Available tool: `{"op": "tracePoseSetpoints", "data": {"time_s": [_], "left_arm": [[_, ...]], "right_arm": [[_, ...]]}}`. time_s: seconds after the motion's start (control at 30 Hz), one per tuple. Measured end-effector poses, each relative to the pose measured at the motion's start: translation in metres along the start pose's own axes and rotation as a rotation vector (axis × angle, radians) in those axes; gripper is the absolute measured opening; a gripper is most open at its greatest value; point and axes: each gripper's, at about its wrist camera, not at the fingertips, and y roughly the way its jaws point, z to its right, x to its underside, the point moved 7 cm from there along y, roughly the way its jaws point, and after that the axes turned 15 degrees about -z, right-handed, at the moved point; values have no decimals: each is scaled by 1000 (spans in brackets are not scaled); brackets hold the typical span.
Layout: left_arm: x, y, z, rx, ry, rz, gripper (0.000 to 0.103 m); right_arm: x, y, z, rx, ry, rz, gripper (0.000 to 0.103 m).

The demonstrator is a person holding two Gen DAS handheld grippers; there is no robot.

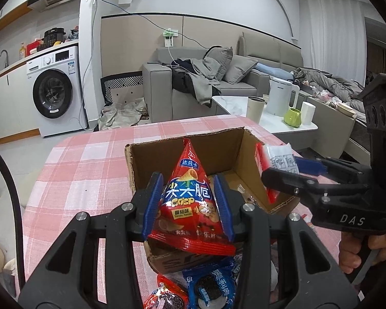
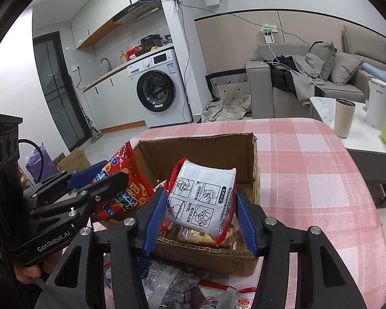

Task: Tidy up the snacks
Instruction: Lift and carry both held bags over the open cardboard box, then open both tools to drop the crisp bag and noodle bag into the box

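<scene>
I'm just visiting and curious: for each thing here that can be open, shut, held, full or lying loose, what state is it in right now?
Left gripper: shut on the red crisp bag.
Right gripper: jaws around the white packet over the box; whether the pads press cannot be told.
Cardboard box: open-topped, a few snacks inside.
Cookie packs: loose on the table.
Washing machine: door shut.

The left gripper (image 1: 189, 203) points forward and downward, its blue pads (image 1: 151, 203) clamped together on something. Beside it, the right gripper (image 2: 202, 213) tilts likewise, fingers (image 2: 245, 221) parted wider.
</scene>
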Motion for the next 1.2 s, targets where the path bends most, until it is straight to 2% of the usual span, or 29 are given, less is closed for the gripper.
{"op": "tracePoseSetpoints", "data": {"time_s": [0.03, 0.07, 0.13, 0.2, 0.27, 0.33, 0.4, 0.7, 0.9, 1.2], "left_arm": [[0, -1, 0, 4, -2, -1, 39], [2, -2, -1, 16, -4, -6, 45], [3, -5, -2, 25, -7, -9, 58], [6, -11, -7, 21, -7, -3, 77], [10, -17, -8, 15, -12, 0, 84], [14, -21, -9, 21, -10, 2, 87], [19, -27, -10, 21, -14, 5, 103], [40, -47, -19, 3, -26, 5, 102], [55, -53, -19, -24, -23, -14, 102], [82, -57, -18, -32, -34, -53, 102]], "right_arm": [[0, -3, 0, 4, -4, 12, 64], [0, -5, 0, 9, -7, 22, 73], [1, -12, 1, 14, 1, 41, 84], [2, -18, 3, 21, 5, 50, 90], [6, -21, 6, 30, 8, 35, 100], [12, -24, 8, 45, 7, 23, 101], [20, -28, 13, 64, 14, 15, 102], [51, -51, 36, 70, 70, 1, 102], [65, -53, 45, 74, 93, -40, 103], [79, -46, 44, 97, 63, -104, 103]]}}
